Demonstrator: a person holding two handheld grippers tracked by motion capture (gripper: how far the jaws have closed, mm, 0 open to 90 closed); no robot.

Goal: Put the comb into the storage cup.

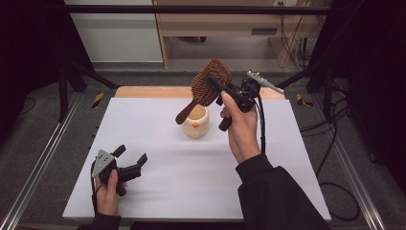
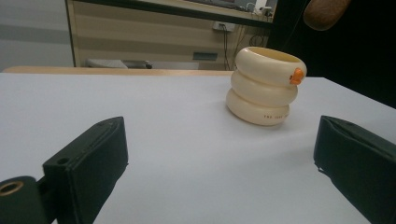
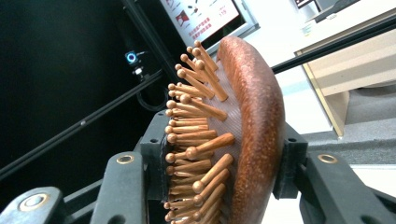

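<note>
The right gripper has its jaws pinching the head of a wooden hairbrush, 1 pad on the bristle side and 1 on the smooth back, as the right gripper view shows. The brush hangs in the air with its handle slanting down from the jaws toward a cream holder shaped like 3 stacked rings, which stands on the table just below the handle tip.

The step in hand looks like standing the brush in that holder, or lifting it clear of it; the pictures do not settle which. Either way, the handle should travel along the holder's own upright line, so tilt the wrist until the handle points straight down before lowering. The holder is light-looking and unheld, so a sideways nudge from the handle could tip or slide it. Keep the pinch firm; the bristles give a soft, uneven seat for 1 pad.

The left gripper rests low near the table's near left corner, jaws spread with nothing between them, the holder well ahead of them. It could come forward to steady the holder.

Open table lies on every side of the holder. The far edge sits just beyond the right jaws, and a dark frame bar crosses overhead, so avoid lifting much higher.
</note>
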